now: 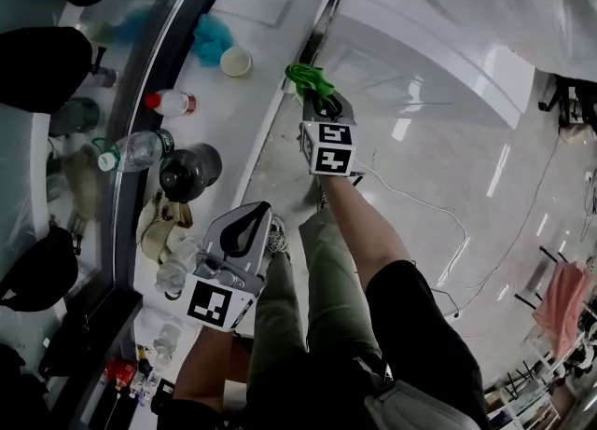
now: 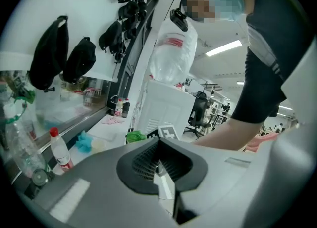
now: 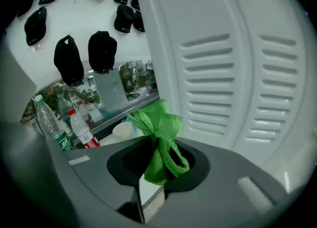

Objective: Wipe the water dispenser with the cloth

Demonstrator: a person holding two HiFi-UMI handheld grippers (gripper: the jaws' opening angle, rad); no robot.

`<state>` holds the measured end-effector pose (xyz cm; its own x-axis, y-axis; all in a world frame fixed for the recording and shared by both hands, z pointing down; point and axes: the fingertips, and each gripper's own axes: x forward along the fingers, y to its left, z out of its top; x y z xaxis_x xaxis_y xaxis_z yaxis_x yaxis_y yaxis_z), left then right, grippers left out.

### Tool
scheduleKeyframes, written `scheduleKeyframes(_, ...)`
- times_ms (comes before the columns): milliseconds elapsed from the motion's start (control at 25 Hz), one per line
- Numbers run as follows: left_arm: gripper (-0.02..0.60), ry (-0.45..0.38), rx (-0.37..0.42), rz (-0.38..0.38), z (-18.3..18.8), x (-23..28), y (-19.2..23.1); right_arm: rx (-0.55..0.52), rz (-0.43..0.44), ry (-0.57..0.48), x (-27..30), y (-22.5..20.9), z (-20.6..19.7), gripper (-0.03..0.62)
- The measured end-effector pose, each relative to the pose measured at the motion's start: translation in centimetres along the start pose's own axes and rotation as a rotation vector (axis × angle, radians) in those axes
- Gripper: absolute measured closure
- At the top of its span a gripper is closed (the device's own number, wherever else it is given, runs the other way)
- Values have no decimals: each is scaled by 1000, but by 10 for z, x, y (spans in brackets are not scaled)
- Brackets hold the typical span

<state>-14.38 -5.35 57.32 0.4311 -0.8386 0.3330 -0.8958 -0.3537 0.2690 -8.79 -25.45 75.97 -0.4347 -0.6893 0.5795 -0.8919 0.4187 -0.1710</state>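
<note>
Green cloth [image 3: 157, 128], soft and light, sits bunched and clamped in the right tool [image 3: 159, 165], near the vented panel of the water dispenser [image 3: 233, 73]; I judge this hold good; left tool [image 2: 159, 165] closed, empty

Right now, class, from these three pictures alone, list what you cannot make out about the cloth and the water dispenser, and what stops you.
1. Whether the green cloth in the right tongs touches the water dispenser: right gripper view gives no clear gap; head view too small.
2. The dispenser's taps: in no view; the right gripper view's edges cut off its body.
3. The red-capped bottle print: too small, right gripper view.
</note>
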Motion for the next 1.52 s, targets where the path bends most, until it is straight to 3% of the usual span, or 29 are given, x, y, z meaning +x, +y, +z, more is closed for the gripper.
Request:
scheduleKeyframes(240,580,5,-13,4,-4,-4,6,12,-64,37,4,-23,-6,507)
scheduleKeyframes(640,580,25,34,-106,0,15,-24,173,-301,53,-80,-150,-40,507)
scheduleKeyframes(800,581,88,41,-161,-6,22,-45,222,-385,58,-113,-191,-51,507)
scheduleKeyframes(1000,581,50,56,-189,3,32,-60,307,-467,53,-142,-225,-62,507)
scheduleKeyframes(1320,581,43,93,-213,21,32,-75,352,-457,56,-179,-220,-65,507)
scheduleKeyframes(1520,580,27,106,-224,40,23,-86,371,-339,6,-224,-179,-42,507)
